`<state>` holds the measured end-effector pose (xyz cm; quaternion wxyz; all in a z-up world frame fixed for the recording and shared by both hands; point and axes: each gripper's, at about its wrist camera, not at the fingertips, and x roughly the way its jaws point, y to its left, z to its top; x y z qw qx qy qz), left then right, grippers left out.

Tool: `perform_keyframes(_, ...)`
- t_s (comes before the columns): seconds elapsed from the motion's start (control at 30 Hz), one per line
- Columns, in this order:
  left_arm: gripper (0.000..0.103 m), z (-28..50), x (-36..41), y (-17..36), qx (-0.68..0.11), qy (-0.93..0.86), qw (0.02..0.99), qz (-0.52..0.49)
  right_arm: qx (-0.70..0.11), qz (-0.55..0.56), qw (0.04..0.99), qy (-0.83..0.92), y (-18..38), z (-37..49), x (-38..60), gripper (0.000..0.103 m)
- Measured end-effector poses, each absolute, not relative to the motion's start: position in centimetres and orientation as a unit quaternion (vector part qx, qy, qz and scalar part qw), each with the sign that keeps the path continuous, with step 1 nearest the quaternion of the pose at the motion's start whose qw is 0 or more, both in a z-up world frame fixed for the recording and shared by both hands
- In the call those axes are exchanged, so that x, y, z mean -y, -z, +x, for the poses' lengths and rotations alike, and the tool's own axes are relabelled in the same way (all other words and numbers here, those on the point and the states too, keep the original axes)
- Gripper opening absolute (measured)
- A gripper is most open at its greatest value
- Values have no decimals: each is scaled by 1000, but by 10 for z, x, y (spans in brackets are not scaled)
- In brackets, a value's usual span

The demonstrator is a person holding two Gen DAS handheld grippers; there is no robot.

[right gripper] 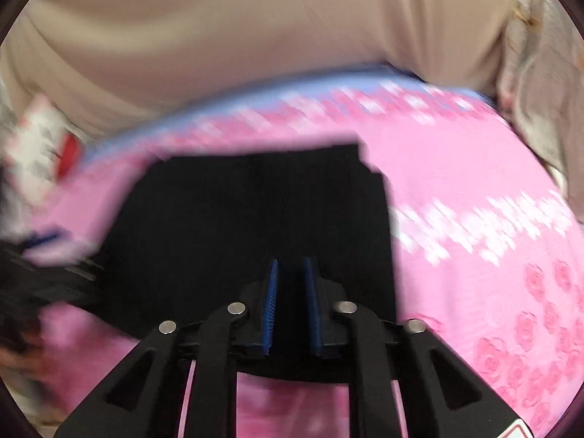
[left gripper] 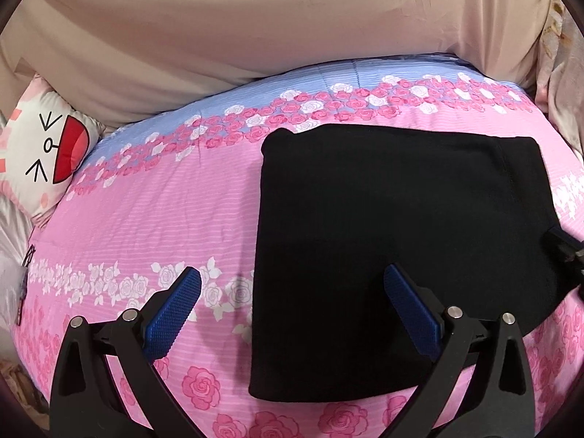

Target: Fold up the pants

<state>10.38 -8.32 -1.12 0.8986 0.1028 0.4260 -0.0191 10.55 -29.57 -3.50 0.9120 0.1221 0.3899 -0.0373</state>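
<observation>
Black folded pants (left gripper: 394, 241) under left tool (left gripper: 292, 304), on pink bedspread (left gripper: 146, 219)

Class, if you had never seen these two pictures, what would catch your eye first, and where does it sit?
The folded black pants stand out first, a dark block right of centre on the pink rose-print bedspread. Next comes the left gripper, its blue pads wide apart over the pants' left edge. A cartoon-face pillow sits at far left.

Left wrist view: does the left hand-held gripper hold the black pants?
No, the left hand-held gripper stands open above the folded black pants, its blue pads apart and gripping nothing.
</observation>
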Motion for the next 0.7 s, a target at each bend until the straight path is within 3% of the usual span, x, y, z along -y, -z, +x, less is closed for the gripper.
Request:
perform_keyframes(0.07,98,102,85,11,-424,13,899,110,-389,173,904,43,25,98,305,7)
perform_keyframes(0.1,98,101,86,10,-421,9,899,117,-377,176,908,49,17,92,304,15)
perform_keyframes(0.33,98,95,89,5,-416,9,902,115,-359,132,922,62,-1,74,284,20)
perform_keyframes(0.43,98,88,78,-4,-401,27,913,74,-363,133,919,79,1,70,289,33)
perform_keyframes(0.5,98,89,61,-3,-411,53,910,23,-366,140,915,93,5,70,299,63)
perform_keyframes(0.57,98,99,42,8,-442,65,895,-22,-365,146,914,96,8,68,305,74)
perform_keyframes(0.7,98,121,2,48,-506,96,843,-157,-403,157,898,78,25,81,309,80)
